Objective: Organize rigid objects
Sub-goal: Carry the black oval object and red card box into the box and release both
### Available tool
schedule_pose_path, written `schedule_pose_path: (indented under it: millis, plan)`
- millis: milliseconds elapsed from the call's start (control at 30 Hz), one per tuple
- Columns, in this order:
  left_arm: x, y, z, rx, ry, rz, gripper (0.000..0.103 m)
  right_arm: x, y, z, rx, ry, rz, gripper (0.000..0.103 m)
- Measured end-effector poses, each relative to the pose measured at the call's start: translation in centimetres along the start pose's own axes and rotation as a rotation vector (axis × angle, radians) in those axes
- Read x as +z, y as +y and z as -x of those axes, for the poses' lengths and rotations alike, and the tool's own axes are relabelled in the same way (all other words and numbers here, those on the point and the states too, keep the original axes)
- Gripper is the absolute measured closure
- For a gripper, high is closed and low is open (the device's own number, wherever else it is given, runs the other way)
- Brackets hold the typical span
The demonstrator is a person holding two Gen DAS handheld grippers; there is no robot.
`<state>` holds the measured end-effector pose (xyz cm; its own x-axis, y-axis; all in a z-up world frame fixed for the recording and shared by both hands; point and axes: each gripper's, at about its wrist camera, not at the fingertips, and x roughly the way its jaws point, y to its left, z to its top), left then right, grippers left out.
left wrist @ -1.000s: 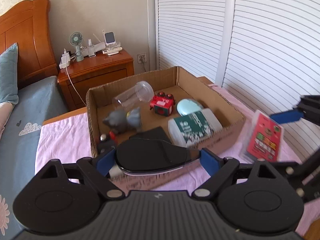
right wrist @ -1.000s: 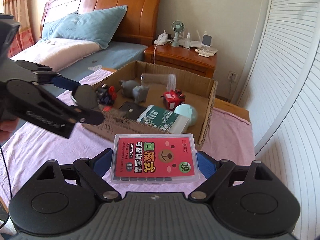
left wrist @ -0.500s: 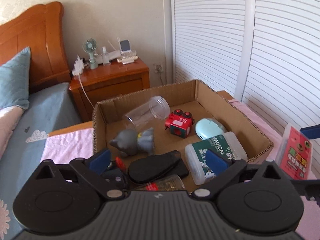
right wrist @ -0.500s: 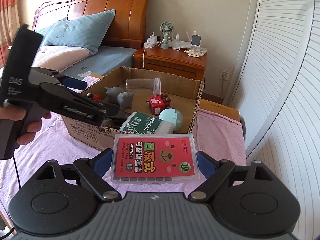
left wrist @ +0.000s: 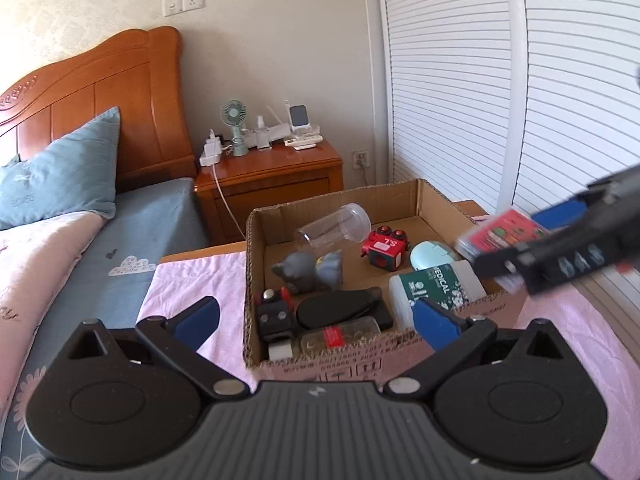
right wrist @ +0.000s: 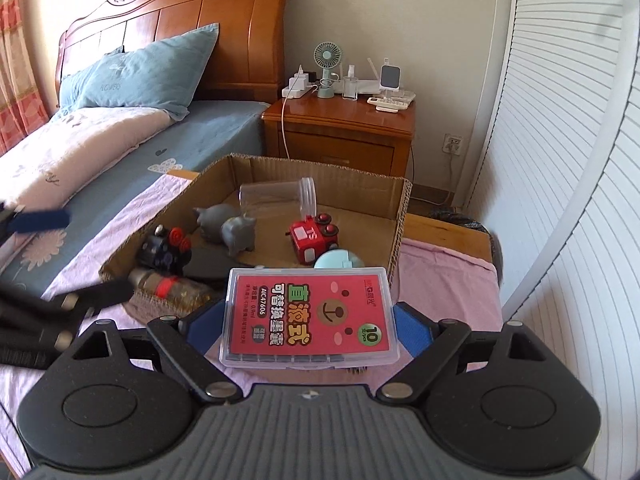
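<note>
My right gripper is shut on a clear plastic case with a red label, held over the near right corner of the cardboard box. The case also shows in the left wrist view. My left gripper is open and empty, drawn back in front of the box's near wall. In the box lie a black glasses case, a clear cup, a grey toy, a red toy, a mint round case, a green medical box and a small bottle.
The box stands on a table with a pink cloth. A bed lies to the left. A wooden nightstand with a fan and chargers stands behind. White louvred doors run along the right.
My left gripper opened, left the black glasses case in the box and drew back. My right gripper moved with the red-label case over the box's near right corner.
</note>
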<state>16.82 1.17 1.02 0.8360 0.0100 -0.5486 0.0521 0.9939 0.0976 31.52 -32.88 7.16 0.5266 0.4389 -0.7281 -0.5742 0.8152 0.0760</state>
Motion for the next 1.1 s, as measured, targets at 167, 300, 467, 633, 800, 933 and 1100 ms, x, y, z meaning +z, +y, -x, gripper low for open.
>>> schedule_pose_path:
  millis: [167,300,467,633,800,933,1100]
  plan:
    - [-1.5,0.6,1.6,0.012,0.016,0.071,0.001,2.0,-0.4,-2.7,0.007,0.026,-0.027,0.011]
    - [-2.1,0.7,2.7,0.03,0.028,0.067,0.001,3.5,-1.3,-5.6,0.008,0.066,-0.073,0.011]
    - [-2.2,0.8,3.9,0.03,0.02,0.073,0.001,5.0,-2.0,-9.2,-0.013,0.114,-0.116,0.011]
    - [-2.5,0.8,3.8,0.041,0.043,0.069,0.001,6.0,-2.4,-12.3,-0.019,0.143,-0.169,0.011]
    - [-2.8,0.8,3.7,0.032,0.057,0.07,0.001,6.6,-2.4,-13.3,-0.057,0.115,-0.173,0.0]
    - [-2.8,1.0,3.7,0.028,0.059,0.082,0.001,6.7,-2.2,-12.6,-0.062,0.099,-0.173,0.0]
    - [-2.8,1.1,3.6,0.011,0.075,0.1,0.001,7.0,-2.4,-11.4,-0.074,0.117,-0.183,0.0]
